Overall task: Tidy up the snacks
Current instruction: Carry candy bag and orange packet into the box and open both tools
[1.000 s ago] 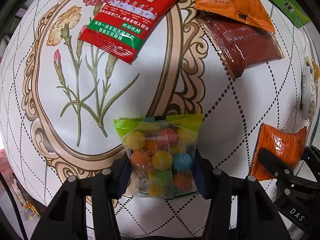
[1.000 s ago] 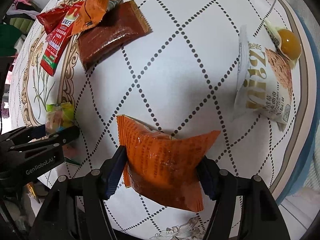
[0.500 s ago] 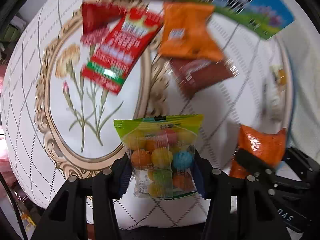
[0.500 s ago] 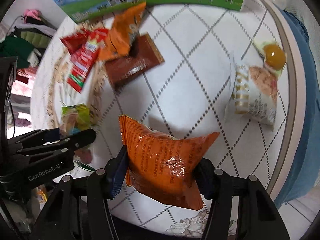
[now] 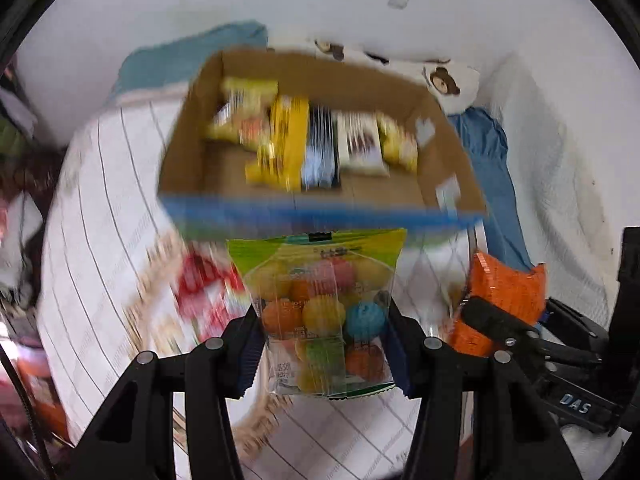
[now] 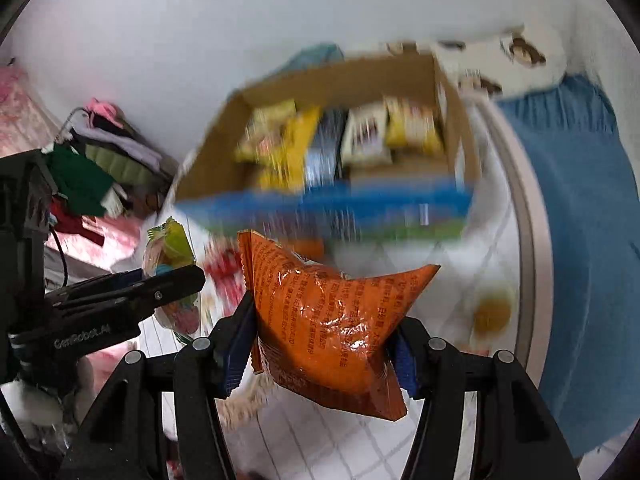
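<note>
My left gripper is shut on a clear bag of coloured candy balls with a green top, held in the air above the table. My right gripper is shut on a shiny orange snack packet, also lifted. Each shows in the other's view: the orange packet to the right, the candy bag to the left. Ahead stands an open cardboard box with a blue front edge, holding several yellow, blue and white packets; it also shows in the right wrist view.
The round white table has a quilted pattern; red packets lie blurred on it before the box. A jelly cup lies near the right rim. Blue cloth hangs right; clothes pile left.
Both grippers have lifted their packets off the table and tilted up toward the cardboard box, which has come into full view. The view is motion-blurred.
</note>
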Demonstrator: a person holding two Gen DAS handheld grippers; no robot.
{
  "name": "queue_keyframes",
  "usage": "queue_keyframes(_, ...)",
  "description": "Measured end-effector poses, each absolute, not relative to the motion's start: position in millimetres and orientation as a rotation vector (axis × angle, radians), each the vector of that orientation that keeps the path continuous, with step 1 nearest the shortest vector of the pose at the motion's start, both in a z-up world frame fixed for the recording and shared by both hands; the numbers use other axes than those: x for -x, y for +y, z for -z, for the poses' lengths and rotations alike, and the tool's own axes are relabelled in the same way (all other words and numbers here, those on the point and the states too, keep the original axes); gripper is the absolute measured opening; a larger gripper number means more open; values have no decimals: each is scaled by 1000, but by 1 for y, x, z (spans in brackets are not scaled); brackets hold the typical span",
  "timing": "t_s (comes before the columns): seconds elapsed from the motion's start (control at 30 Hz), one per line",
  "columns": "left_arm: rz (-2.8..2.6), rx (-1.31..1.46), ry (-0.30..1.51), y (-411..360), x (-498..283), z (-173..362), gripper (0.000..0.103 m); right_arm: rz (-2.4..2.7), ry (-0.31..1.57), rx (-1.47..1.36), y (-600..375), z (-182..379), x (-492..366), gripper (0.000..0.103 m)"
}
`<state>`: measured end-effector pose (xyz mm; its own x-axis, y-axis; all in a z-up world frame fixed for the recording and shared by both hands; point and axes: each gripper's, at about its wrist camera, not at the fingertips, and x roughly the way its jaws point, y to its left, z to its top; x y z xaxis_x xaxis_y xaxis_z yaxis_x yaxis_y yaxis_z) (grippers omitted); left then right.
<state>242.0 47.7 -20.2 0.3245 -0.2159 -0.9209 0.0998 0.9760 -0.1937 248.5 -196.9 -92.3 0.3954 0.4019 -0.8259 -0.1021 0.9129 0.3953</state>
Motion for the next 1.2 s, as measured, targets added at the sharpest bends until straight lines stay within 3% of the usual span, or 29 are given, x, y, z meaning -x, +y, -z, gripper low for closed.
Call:
queue_keyframes(0.27,116,-74,1299,58,-344,25,50,-363,1081,-312,-172,75,-353,62)
queue_keyframes(0.67,35,-66,1586,82,-415,96,51,-452,1317,-369,-117,169,-426,62)
queue_keyframes(0.73,36,-46,1617,85,-415,104,51,-479,1348,-396,-113,177,-431,66)
queue_keyframes(0.8,30,-45,1611,86,-415,106,56,-490,1379,-423,-110,185,-435,86)
queue_keyframes(0.83,24,-40,1605,88,-414,107,59,-492,1397,-417,-109,189,-437,101)
queue_keyframes(0.9,27,-18,1595,90,-414,107,68,-459,1431,-385,-109,195,-441,102)
queue_keyframes(1.2,19,44,1554,90,-403,102,69,-353,1423,-341,-131,191,-441,102)
